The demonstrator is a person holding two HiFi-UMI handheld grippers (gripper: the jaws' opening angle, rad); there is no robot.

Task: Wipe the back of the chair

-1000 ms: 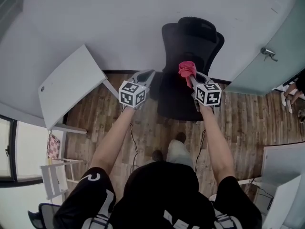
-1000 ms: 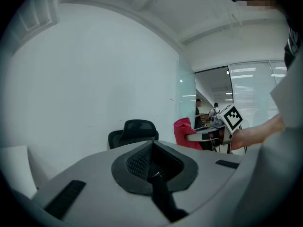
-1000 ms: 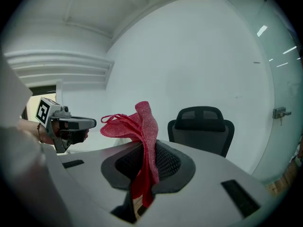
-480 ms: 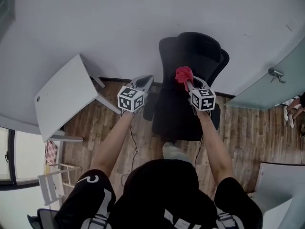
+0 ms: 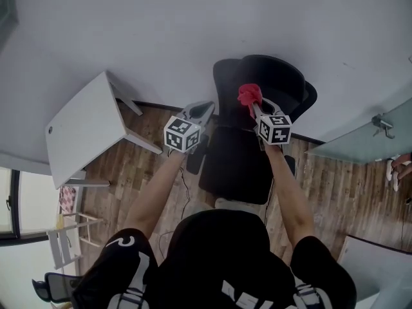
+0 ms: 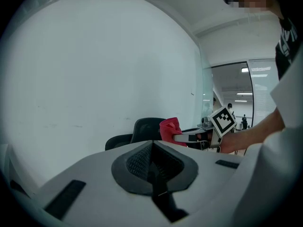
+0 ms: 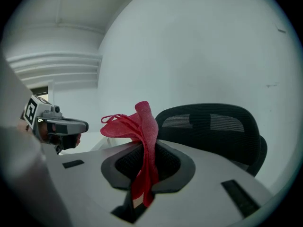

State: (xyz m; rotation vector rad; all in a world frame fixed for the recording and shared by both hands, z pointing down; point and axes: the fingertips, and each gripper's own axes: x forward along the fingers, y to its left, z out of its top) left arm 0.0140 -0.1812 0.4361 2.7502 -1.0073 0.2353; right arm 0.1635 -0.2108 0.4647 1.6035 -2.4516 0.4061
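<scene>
White wall (image 5: 161, 31) behind chair (image 5: 270, 76), red cloth (image 5: 248, 95) between clenched right fingers (image 7: 163, 167) (left fingers (image 6: 137, 162) shut)

In the left gripper view the chair (image 6: 142, 129) showed only the top of its back. The rest lay behind the left gripper (image 6: 152, 148) and the red cloth (image 6: 169, 128). A distant figure (image 6: 230, 109) was too small to make out. In the right gripper view the cloth's lower end sank from sight inside the right gripper (image 7: 144, 150). From the head view the chair's base was hidden beneath its seat.
</scene>
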